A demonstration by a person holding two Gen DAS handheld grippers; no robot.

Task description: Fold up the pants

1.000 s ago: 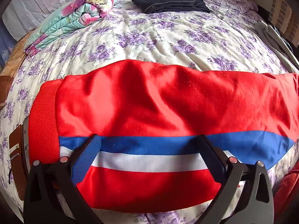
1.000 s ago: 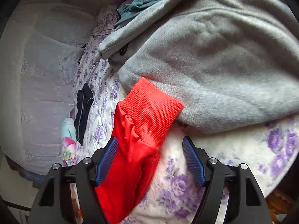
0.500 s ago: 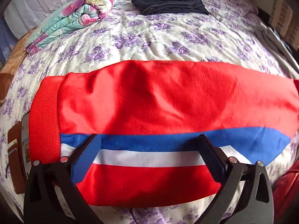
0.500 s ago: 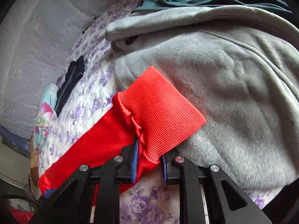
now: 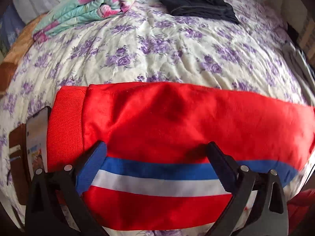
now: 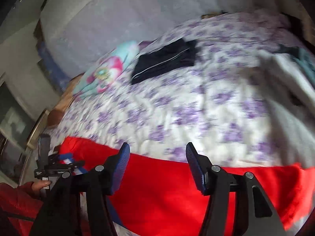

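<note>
Red pants (image 5: pixel 177 122) lie under both your spread, empty tongs (image 5: pixel 157 157) (image 6: pixel 157 157), phone (image 5: pixel 36 133) touching waistband, black garment (image 5: pixel 198 8) and folded quilt (image 5: pixel 88 9) beyond.

Bed (image 5: pixel 157 55) fills both views, covered by cream bedspread (image 6: pixel 196 114) with purple floral print, wrinkled. Pale grey-white padded headboard (image 6: pixel 118 15) at 12 o'clock, possibly a draped wall, right wrist view blurred. Brown wooden bed edge (image 5: pixel 11 59) at 9 o'clock. Glass-paned window or door (image 6: pixel 11 122) at 9 o'clock in right view. Soft daylight, brightest mid-bed.
</note>
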